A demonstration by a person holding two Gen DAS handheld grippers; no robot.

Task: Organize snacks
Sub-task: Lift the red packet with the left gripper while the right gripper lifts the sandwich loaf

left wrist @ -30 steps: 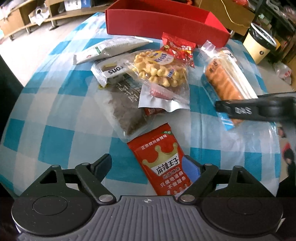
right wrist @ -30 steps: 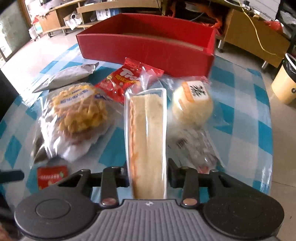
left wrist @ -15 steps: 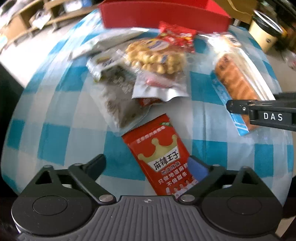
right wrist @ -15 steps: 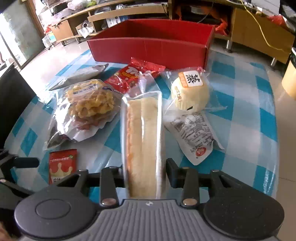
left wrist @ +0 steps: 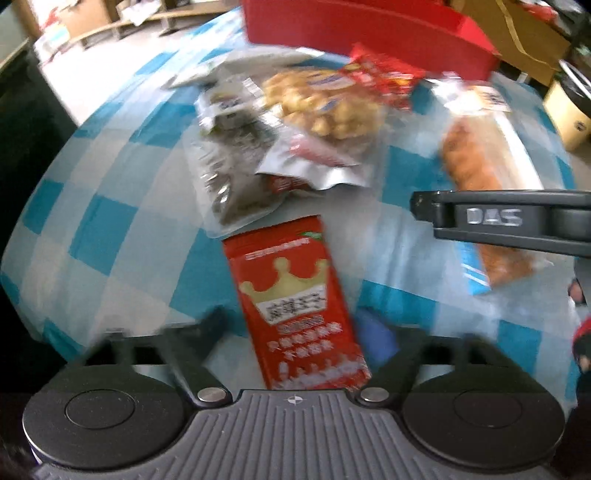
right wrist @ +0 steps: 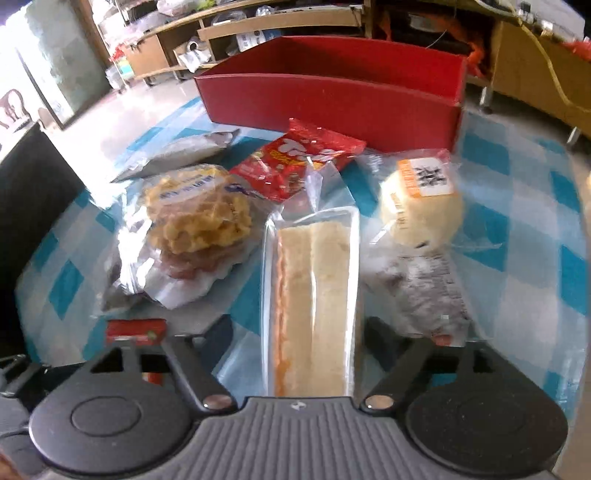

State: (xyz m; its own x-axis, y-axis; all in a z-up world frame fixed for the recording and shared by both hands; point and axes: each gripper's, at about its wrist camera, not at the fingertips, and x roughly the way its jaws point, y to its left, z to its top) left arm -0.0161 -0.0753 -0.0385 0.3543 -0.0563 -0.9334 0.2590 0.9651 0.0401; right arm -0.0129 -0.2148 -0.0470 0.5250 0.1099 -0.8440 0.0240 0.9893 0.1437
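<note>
low in the left wrist view, the left gripper (left wrist: 295,332) has just been closing its fingers around a red crown-printed packet (left wrist: 295,306) that lies flat on the checked counter (left wrist: 110,229); the blur hides whether the pads press on it yet. above it, mid-frame, sit a clear bag of dark snack (left wrist: 229,177), a silver pouch (left wrist: 317,166) and a bag of yellow waffles (left wrist: 328,107), with a red candy packet (left wrist: 380,77) beside them and the red box (left wrist: 362,29) at the top edge. at right, a finger of the right gripper (left wrist: 509,221) crosses over the sandwich pack (left wrist: 480,177).

low in the right wrist view, the right gripper (right wrist: 299,339) has just been opening; its fingers now stand a little apart from the sandwich pack (right wrist: 314,295), which lies between them on the counter. a round bun (right wrist: 421,206) sits at centre right, a printed clear wrapper (right wrist: 424,291) below it, and the red box (right wrist: 332,96) lies at top centre.
</note>
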